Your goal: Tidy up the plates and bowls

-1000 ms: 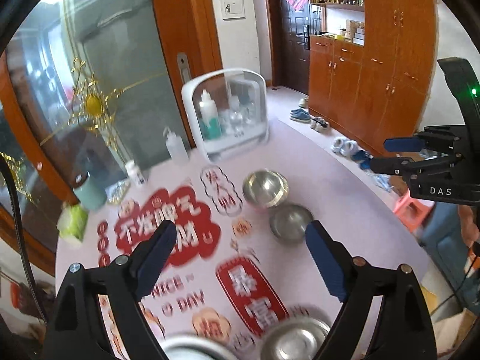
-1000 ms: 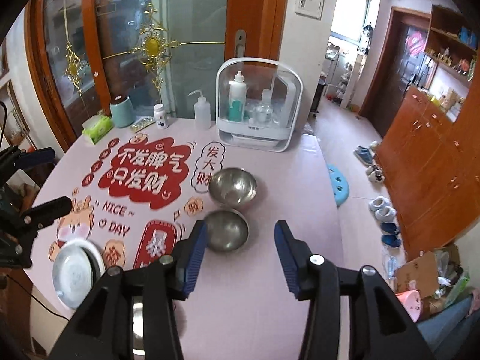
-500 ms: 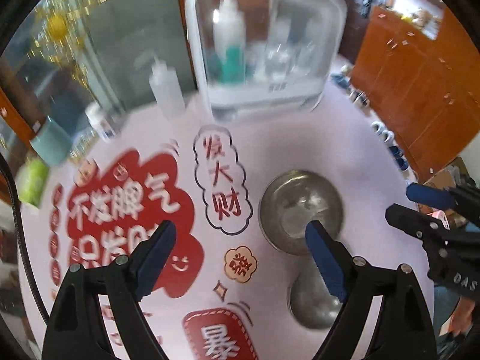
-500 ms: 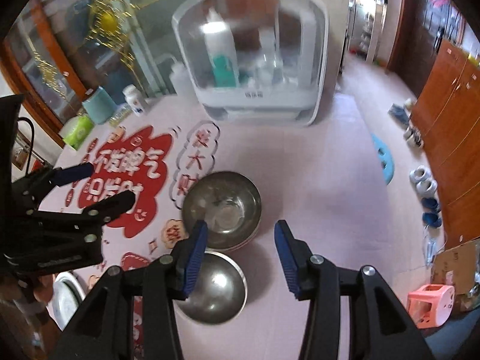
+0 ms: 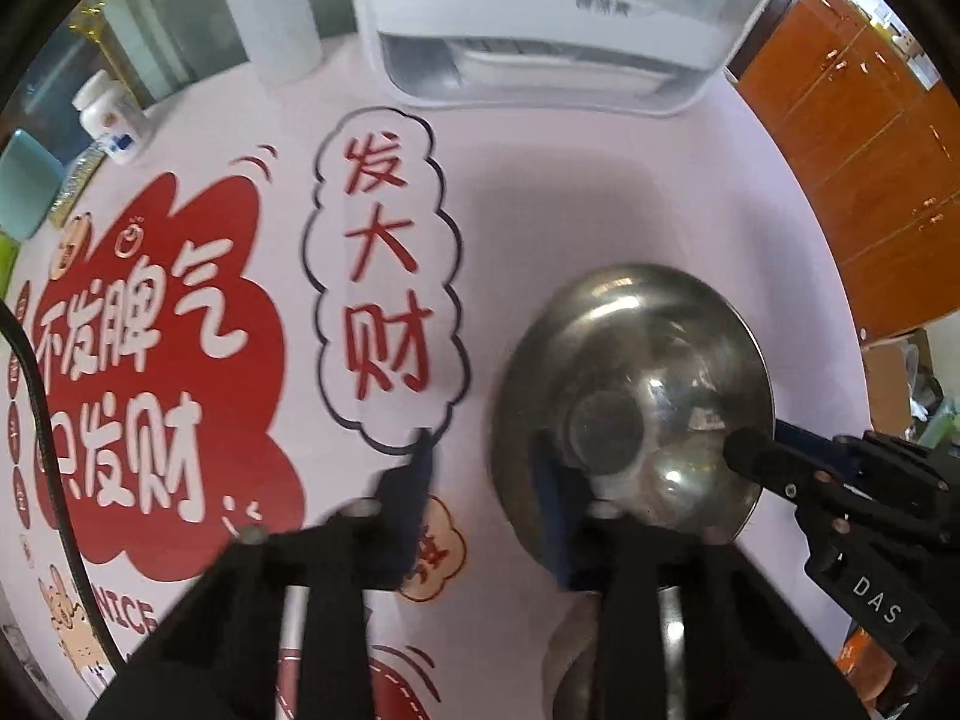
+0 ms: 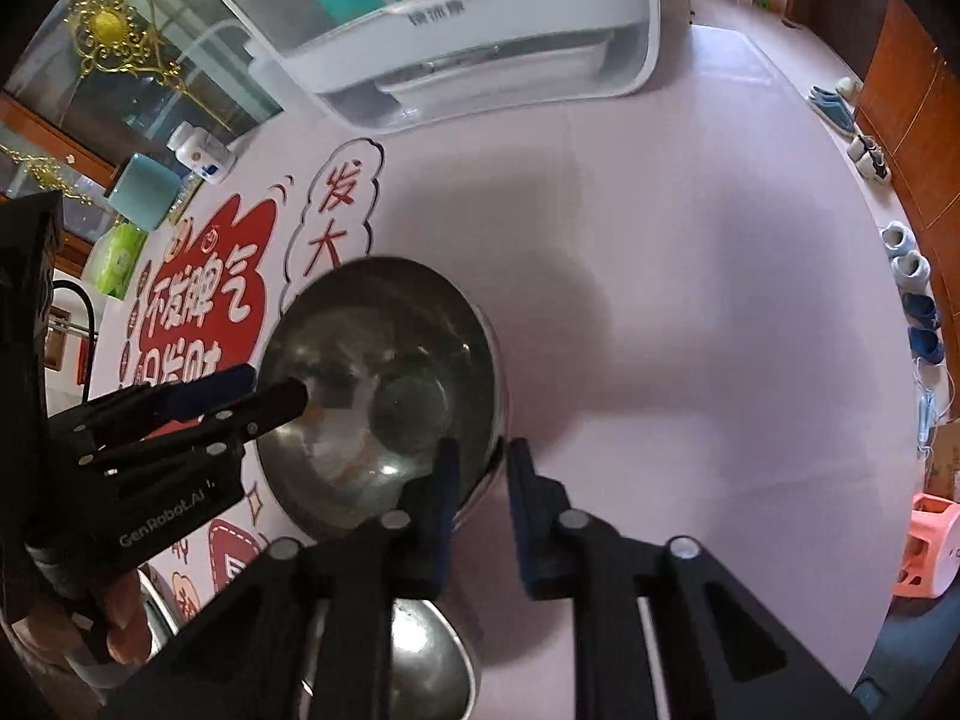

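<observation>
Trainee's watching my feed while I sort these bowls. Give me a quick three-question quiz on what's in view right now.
1. True or false: the left gripper and right gripper each have one finger inside the far steel bowl and one outside its rim.
2. What stands beyond that bowl? A) a white clear-fronted case B) a kettle C) a toaster
3. Where is the second steel bowl?
Key: 1 true; 2 A; 3 nearer the operator, under the right gripper.
</observation>
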Tool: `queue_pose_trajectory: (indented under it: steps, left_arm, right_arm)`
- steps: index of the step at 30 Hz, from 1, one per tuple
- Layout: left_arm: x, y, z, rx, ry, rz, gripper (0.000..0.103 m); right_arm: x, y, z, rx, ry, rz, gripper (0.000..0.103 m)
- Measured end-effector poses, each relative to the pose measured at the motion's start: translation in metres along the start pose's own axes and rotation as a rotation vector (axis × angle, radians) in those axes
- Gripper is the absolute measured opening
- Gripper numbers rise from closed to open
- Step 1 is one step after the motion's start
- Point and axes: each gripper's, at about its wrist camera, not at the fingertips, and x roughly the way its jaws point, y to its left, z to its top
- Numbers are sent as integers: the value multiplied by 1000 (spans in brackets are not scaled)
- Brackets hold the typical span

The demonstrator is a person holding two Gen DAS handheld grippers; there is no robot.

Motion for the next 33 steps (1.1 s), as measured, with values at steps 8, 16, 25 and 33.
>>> queue_pose_trajectory:
  steps: [8, 16, 25, 33]
  left_arm:
    - [-24, 3, -5, -40, -35, -40, 8]
    - [-120, 9, -17, -15, -198, -59, 8]
    - [-225, 20, -74, 57, -321, -89, 8]
    - [-284, 34, -132, 81, -349, -83, 9]
  right_arm:
    - [-24, 6, 1, 6, -61, -1, 12]
    - [-100, 45, -9, -15, -213, 17, 12]
    - [-193, 99, -58, -50, -373, 23, 12]
    - [-242, 152, -109, -114, -449, -39, 12]
